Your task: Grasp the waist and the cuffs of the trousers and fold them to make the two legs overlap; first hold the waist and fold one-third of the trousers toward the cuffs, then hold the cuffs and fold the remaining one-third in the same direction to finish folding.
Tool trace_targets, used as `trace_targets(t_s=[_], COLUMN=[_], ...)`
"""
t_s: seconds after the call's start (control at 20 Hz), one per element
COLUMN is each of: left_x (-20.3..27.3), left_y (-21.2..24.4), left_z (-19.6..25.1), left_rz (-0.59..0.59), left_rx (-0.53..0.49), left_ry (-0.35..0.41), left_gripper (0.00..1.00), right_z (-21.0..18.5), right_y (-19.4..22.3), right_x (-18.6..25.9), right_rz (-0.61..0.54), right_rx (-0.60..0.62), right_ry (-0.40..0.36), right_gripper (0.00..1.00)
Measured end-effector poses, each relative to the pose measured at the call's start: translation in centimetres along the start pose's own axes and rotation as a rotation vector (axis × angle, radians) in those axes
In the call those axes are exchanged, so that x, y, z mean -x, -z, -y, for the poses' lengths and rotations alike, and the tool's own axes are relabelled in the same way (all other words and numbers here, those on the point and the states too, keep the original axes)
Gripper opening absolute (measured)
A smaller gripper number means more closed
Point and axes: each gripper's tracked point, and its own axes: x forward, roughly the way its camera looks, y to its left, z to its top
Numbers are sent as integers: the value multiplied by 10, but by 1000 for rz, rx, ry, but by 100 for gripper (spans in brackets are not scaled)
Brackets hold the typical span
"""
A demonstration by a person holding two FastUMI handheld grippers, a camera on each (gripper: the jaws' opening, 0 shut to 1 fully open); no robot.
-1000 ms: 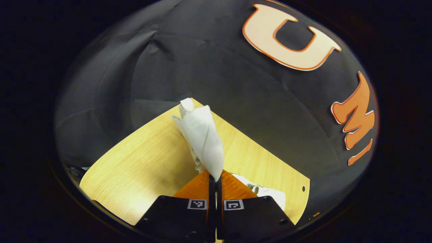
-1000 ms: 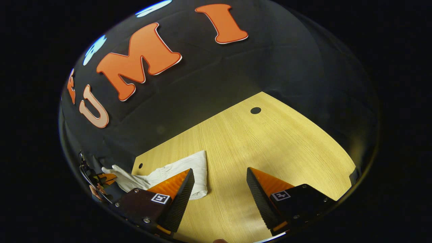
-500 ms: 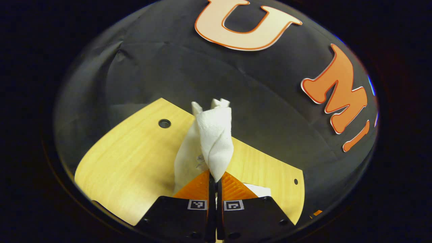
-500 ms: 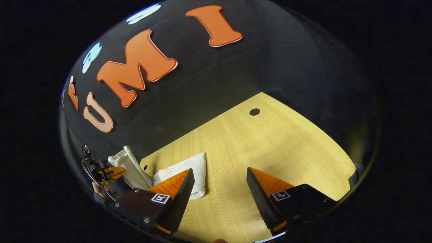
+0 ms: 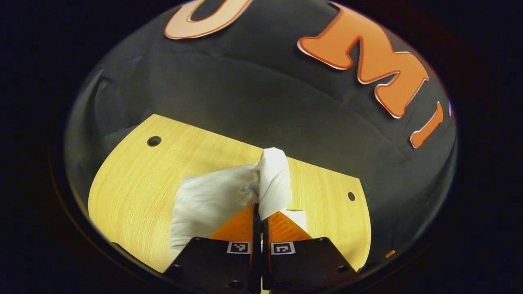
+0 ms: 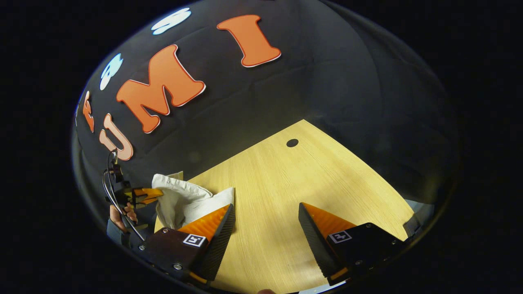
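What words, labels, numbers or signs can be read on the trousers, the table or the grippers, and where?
White trousers: no text to read.
Wooden table: no text to read.
Left gripper: two square coded markers, a black-and-white pattern, no letters or digits.
Right gripper: likewise, a pattern and no text.

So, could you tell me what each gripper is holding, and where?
The left gripper pinches a bunched end of the white trousers; the right gripper holds nothing.

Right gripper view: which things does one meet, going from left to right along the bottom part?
Person's hand → left gripper → white trousers → right gripper's near finger → bare table → its other finger.
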Motion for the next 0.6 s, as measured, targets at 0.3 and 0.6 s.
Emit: trace_targets(t_s=[0.3, 0.6], left_x=[13, 17], left_y=[38, 163], left_z=[66, 107], left_rz=[-48, -267], left_rx=[-79, -345], left_ry=[123, 289], left_gripper=[5, 14], right_z=[17, 10], right_y=[8, 16], right_x=[2, -9], right_rz=[-4, -27], right_rx=[-35, -34], right_ry=[8, -15], right_gripper=[93, 93])
